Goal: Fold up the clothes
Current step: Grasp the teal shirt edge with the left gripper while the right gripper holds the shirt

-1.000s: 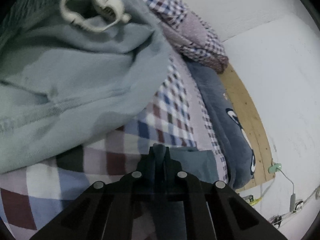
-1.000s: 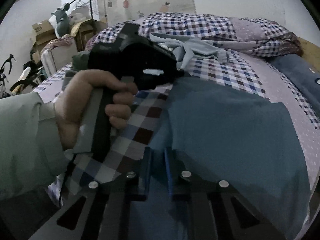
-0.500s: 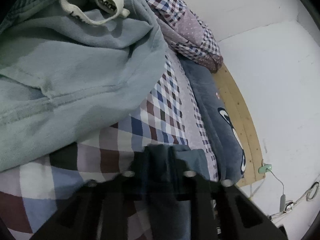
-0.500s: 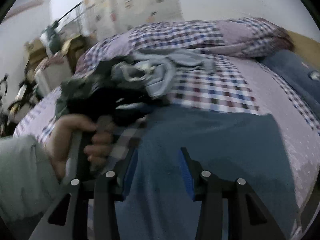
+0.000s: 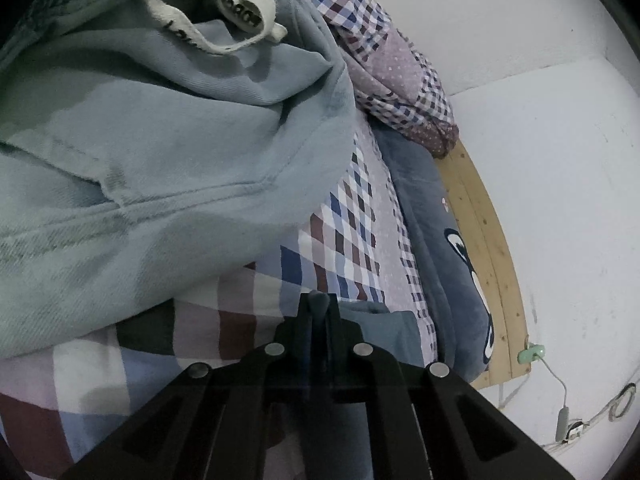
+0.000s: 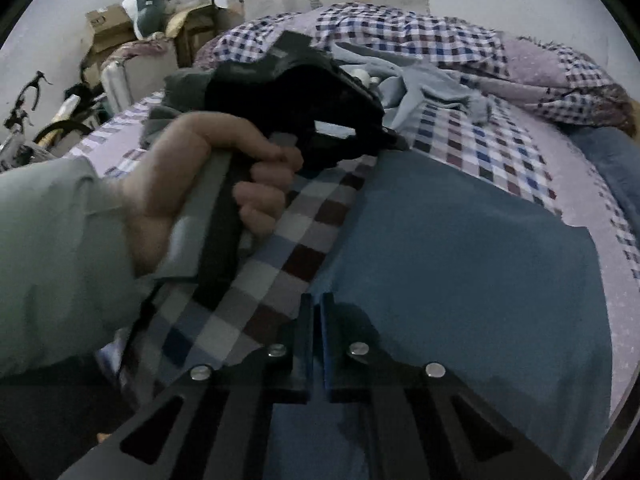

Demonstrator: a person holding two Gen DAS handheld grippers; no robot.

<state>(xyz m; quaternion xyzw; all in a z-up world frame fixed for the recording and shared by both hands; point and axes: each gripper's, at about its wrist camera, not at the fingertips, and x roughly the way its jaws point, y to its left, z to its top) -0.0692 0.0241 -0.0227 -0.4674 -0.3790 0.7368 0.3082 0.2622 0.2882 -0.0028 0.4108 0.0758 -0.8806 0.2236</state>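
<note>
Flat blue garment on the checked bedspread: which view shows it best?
The right wrist view: the flat blue garment lies spread across most of the frame. The left wrist view shows only a corner pinched in the left gripper.

Both views are dim and bluish, with soft, faint shadows and no glare. Fisheye bending curves the edges into black corners. The hand (image 6: 208, 184) on the left looks slightly smeared; the white wall (image 5: 560, 160) reads brightest.
</note>
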